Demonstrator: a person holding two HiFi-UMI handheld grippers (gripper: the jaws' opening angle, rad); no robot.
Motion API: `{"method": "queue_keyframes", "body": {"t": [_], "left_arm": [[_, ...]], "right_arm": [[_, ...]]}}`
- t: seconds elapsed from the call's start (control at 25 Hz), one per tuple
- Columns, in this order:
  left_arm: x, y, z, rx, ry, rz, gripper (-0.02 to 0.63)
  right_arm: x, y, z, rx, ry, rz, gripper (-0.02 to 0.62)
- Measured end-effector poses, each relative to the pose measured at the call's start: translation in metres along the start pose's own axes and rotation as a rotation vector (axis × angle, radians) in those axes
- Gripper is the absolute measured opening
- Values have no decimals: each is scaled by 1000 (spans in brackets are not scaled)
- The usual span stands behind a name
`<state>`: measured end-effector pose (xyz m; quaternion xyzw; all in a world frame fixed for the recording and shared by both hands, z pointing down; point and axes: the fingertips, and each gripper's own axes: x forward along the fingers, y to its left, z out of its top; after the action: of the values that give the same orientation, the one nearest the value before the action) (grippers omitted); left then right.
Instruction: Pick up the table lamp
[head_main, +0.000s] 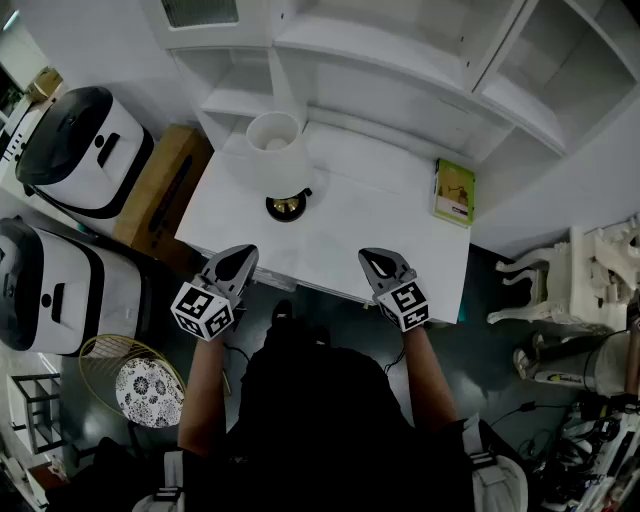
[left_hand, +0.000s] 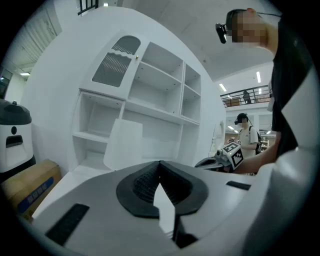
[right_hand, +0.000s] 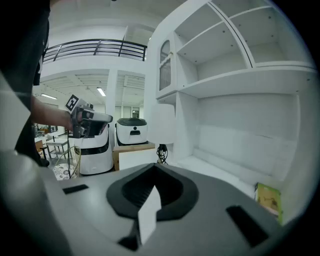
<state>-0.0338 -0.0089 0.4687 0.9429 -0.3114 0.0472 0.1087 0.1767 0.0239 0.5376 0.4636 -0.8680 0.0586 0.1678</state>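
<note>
Past the right gripper (left_hand: 201, 163), the left gripper view alone shows a bystander (left_hand: 246, 137); all jaws together.

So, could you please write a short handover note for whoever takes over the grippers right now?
Left gripper: shut, empty, at the near edge of the table.
Right gripper: shut, empty, at the same edge.
Lamp: upright at the table's back left, untouched.
Done: nothing yet.
Left: open a gripper, reach the lamp, grip it, lift.
</note>
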Motion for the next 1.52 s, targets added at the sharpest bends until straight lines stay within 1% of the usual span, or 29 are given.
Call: {"method": "queue_keyframes", "body": {"t": [0.6, 0.88, 1.08, 1.28, 1.44, 1.52], "left_arm": [[1, 5, -2, -16, -1, -4, 11], [1, 7, -2, -21, -6, 7, 11], [-9, 22, -3, -33, 0, 35, 11], [-22, 52, 1, -58, -12, 84, 11], [-24, 68, 1, -86, -15, 91, 11], [-23, 76, 1, -96, -15, 87, 11]], "right_arm": [[4, 2, 3, -4, 0, 1, 6], [12, 0, 0, 6, 2, 12, 6], [39, 0, -3, 11, 15, 16, 6], [80, 8, 9, -25, 10, 64, 8], [107, 8, 18, -41, 2, 77, 12], [119, 8, 22, -43, 1, 81, 33]]}}
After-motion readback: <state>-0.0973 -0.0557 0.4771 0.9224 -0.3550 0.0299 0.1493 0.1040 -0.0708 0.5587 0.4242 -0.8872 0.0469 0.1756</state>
